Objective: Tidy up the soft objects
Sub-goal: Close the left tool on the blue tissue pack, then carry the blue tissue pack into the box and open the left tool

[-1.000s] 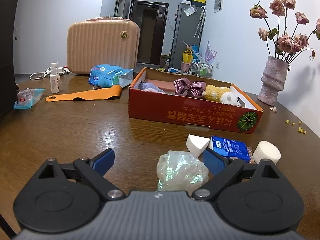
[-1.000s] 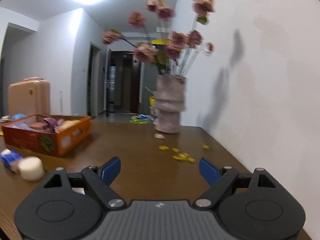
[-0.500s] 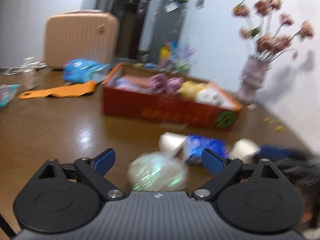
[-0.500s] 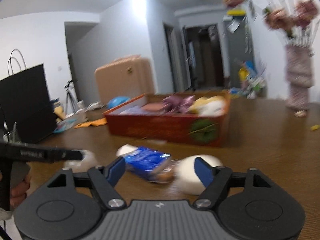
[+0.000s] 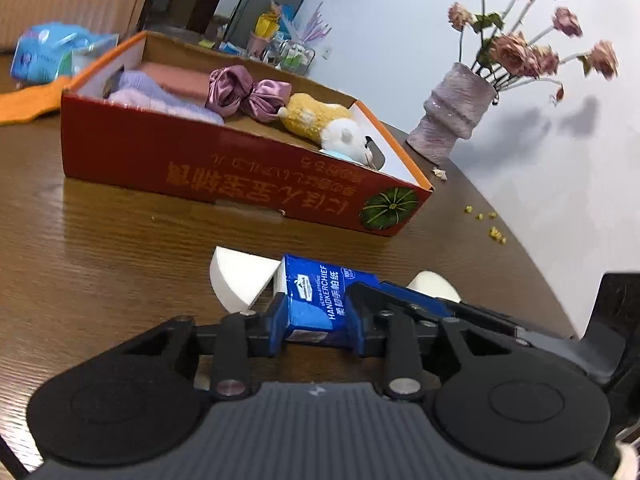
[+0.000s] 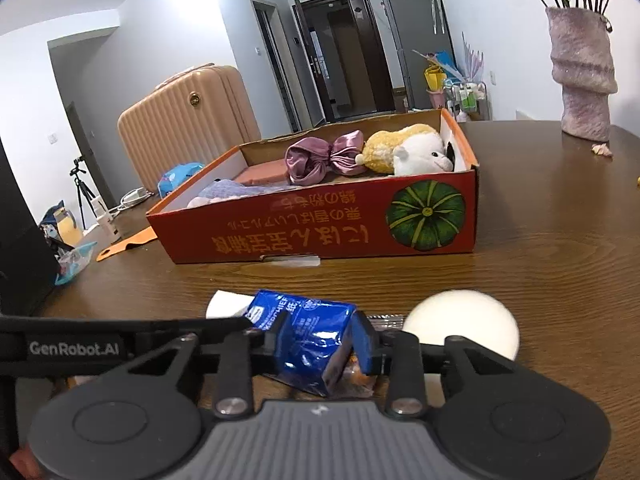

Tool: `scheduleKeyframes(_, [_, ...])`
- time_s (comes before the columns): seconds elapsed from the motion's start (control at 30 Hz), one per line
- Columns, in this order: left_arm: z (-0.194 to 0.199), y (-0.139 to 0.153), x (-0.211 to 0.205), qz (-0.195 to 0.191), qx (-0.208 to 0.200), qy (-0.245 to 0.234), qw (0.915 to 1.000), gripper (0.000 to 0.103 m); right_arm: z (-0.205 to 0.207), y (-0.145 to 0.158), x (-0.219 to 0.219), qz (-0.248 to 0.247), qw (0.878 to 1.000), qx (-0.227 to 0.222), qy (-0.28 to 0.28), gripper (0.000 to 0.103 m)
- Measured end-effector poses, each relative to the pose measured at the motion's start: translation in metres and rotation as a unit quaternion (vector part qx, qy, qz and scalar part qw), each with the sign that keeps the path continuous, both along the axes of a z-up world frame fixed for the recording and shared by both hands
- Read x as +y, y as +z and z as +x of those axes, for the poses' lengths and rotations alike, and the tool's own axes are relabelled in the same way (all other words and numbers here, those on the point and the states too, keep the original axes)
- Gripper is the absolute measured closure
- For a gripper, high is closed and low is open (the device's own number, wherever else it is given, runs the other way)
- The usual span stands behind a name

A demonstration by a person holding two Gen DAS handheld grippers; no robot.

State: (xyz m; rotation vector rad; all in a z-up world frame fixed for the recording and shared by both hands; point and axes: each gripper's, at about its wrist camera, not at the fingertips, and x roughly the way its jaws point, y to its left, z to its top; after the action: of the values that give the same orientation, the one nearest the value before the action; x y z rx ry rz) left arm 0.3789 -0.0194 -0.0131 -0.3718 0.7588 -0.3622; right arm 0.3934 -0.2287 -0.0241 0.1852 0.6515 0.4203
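Observation:
A blue handkerchief tissue pack (image 5: 320, 300) lies on the wooden table, and both grippers are shut on it. My left gripper (image 5: 318, 326) clamps its near end. My right gripper (image 6: 316, 346) clamps the same pack (image 6: 308, 336) from the other side. A white wedge sponge (image 5: 240, 276) and a round white sponge (image 6: 460, 324) lie beside the pack. Behind them stands the red cardboard box (image 5: 240, 176), also in the right wrist view (image 6: 320, 228), holding a purple satin bow (image 5: 244, 92), a yellow-and-white plush (image 5: 328, 124), a lilac cloth and a pink pad.
A vase of dried pink roses (image 5: 456, 116) stands at the far right with yellow crumbs (image 5: 488, 224) on the table near it. A beige suitcase (image 6: 188, 116), a blue wipes pack (image 5: 48, 52) and an orange strip (image 5: 24, 104) lie to the left.
Both grippers were open and apart; they have moved in onto the blue tissue pack and shut on it. The iridescent crumpled bag seen earlier is out of view.

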Motion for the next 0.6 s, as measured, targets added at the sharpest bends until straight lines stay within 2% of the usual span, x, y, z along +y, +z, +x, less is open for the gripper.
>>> scheduleKeyframes(0.13, [-0.010, 0.010, 0.004, -0.024, 0.001, -0.002, 0.9997, 0.072, -0.012, 0.015, -0.006, 0.013, 1.000, -0.020, 0.005, 0.073])
scheduleKeyframes(0.23, [-0.034, 0.028, 0.001, -0.034, -0.020, -0.012, 0.9991, 0.072, -0.036, 0.037, -0.014, 0.014, 0.999, -0.047, 0.018, 0.073])
scheduleKeyframes(0.33, [-0.064, 0.033, -0.007, -0.041, -0.024, -0.028, 0.9985, 0.072, -0.063, 0.046, -0.030, 0.027, 0.998, -0.047, 0.026, 0.073])
scheduleKeyframes(0.47, [-0.098, 0.017, -0.026, -0.021, -0.003, -0.036, 0.9991, 0.072, -0.097, 0.032, -0.043, 0.028, 0.999, -0.023, 0.029, 0.073])
scheduleKeyframes(0.6, [-0.112, 0.000, -0.026, -0.022, 0.025, -0.025, 0.9991, 0.070, -0.113, 0.012, -0.056, 0.041, 0.999, 0.002, 0.025, 0.072])
